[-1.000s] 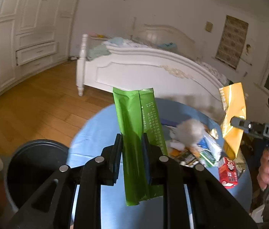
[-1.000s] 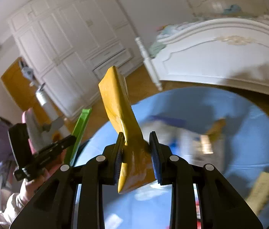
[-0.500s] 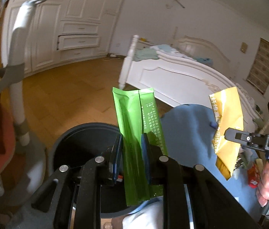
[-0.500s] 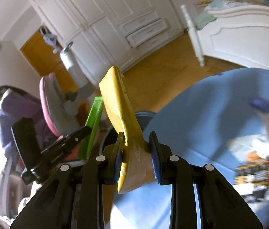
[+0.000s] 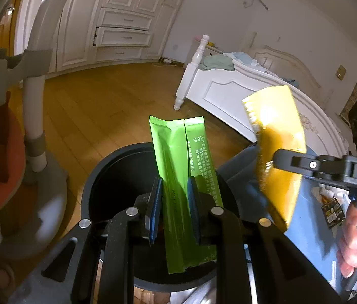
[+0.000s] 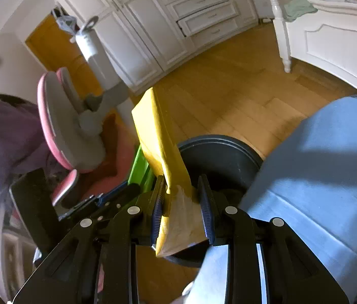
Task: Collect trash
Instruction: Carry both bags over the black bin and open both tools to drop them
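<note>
My left gripper point(image 5: 174, 188) is shut on a long green packet point(image 5: 178, 157) that stands upright between its blue pads, right over the open mouth of a black bin point(image 5: 107, 177) on the floor. The right gripper point(image 6: 182, 192) is shut on a yellow pouch point(image 6: 158, 139), held above the near rim of the same black bin point(image 6: 219, 152). In the left wrist view the yellow pouch point(image 5: 277, 147) hangs to the right of the green packet, with the right gripper point(image 5: 277, 159) and a hand point(image 5: 356, 238) behind it. From the right wrist view the green packet point(image 6: 140, 167) shows just left of the pouch.
A blue-covered table point(image 6: 318, 177) lies right of the bin, with more wrappers point(image 5: 330, 205) on it. A pink and grey chair point(image 6: 69, 126) stands left of the bin. A white bed point(image 5: 229, 93) and white cupboards point(image 5: 117, 25) line the room over wooden floor. A person in purple point(image 6: 3, 136) is at far left.
Both grippers swung left from over the table to the black bin and dropped lower, carrying the green packet and yellow pouch. The bin now sits directly under both packets.
</note>
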`<state>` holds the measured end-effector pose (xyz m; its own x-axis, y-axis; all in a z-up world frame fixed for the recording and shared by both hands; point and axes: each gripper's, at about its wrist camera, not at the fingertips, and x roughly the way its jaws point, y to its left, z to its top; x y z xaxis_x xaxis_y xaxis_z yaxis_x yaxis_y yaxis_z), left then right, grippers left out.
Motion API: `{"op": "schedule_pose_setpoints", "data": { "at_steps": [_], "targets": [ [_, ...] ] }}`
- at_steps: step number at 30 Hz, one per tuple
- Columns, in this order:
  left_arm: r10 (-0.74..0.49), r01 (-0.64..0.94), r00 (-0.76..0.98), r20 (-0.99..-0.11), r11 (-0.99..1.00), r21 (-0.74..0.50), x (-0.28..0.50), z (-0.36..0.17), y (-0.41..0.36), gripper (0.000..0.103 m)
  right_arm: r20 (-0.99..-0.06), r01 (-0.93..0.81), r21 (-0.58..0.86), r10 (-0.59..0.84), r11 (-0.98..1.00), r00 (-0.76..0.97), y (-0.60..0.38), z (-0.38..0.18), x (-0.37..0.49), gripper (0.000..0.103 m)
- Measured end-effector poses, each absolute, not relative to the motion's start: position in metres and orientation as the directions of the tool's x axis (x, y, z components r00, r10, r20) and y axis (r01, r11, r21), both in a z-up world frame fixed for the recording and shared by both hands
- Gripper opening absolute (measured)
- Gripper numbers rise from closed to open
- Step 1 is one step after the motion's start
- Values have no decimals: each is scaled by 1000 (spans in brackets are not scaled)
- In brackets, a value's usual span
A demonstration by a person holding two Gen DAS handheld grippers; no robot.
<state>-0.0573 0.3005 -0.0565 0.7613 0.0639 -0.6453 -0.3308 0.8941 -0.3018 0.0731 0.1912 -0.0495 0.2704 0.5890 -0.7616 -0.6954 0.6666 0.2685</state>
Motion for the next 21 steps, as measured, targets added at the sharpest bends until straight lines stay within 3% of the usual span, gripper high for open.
{"op": "schedule_pose_setpoints", "data": {
  "at_steps": [6, 8, 10, 12, 21],
  "targets": [
    [66, -338, 751, -657, 893, -297, -56, -60, 308, 25, -784, -681, 259, 561, 685, 267, 201, -65, 83, 31],
    [92, -363, 737, -669, 889, -278, -56, -61, 307, 32, -789, -668, 269, 556, 693, 259, 202, -68, 87, 58],
    [110, -378, 732, -673, 886, -267, -56, -59, 307, 42, -782, -663, 262, 557, 701, 280, 200, -67, 88, 76],
    [128, -386, 732, -669, 887, -253, -58, -57, 307, 60, -771, -669, 251, 562, 699, 298, 197, -63, 88, 78],
    [116, -345, 750, -651, 909, -235, -54, -43, 290, 67, -722, -662, 271, 602, 699, 341, 151, -41, 77, 78]
  ]
}}
